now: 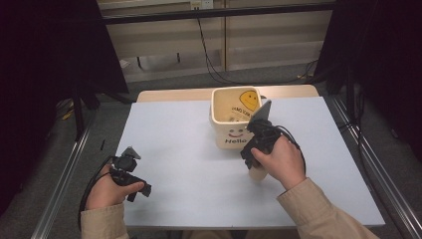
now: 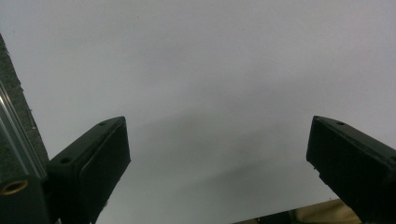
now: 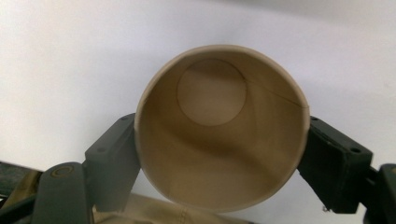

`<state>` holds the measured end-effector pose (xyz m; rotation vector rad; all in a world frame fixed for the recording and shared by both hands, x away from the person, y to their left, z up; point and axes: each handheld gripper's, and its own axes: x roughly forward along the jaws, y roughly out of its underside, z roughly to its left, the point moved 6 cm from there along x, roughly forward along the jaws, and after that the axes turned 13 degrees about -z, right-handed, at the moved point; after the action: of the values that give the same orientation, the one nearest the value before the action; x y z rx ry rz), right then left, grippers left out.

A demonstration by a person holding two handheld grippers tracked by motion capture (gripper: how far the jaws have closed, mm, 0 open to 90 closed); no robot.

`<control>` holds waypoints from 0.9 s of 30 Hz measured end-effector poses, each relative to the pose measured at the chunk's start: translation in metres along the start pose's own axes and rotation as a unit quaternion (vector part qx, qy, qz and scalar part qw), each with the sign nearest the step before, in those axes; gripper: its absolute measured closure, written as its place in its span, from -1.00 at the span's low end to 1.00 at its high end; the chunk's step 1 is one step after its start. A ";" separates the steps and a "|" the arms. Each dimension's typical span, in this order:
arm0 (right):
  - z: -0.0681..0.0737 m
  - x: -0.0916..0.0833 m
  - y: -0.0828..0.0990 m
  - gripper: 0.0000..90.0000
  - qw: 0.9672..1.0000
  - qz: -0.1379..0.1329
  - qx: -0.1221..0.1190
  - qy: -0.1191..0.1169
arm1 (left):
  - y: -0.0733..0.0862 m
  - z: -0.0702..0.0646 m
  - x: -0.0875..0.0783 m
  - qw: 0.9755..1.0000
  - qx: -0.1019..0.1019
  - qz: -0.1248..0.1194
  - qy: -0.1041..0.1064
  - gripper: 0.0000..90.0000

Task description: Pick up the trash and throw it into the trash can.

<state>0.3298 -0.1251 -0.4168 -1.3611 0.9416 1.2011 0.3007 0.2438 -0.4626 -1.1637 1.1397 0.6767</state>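
So, quick rundown of where this stands:

left gripper: near the front left corner of the table, jaws spread wide with nothing between them, just bare white surface under it. Fine parked there, out of the way.

right gripper: jaws clamped on both sides of the paper cup, one pad on each wall, just under the rim. Mouth faces the camera, inside looks empty.

cup position: a bit right of the table's middle, mostly hidden under the right hand, with a pale bit poking out below.

grip tip: paper wall is soft, so I'd squeeze only enough to hold, or the rim goes oval.

bin: cream tub with a smiley face, toward the far edge, just beyond the cup. If that's the target, lift clear of its rim first, then let go over the opening.
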 end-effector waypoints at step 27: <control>-0.027 -0.109 -0.052 -0.52 1.000 -0.018 0.010 0.000 | 0.001 0.001 -0.002 1.000 0.002 0.003 0.005 -0.87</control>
<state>0.3636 -0.1527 -0.3013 -1.3569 0.9231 1.1614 0.2998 0.2456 -0.4614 -1.1619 1.1531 0.6738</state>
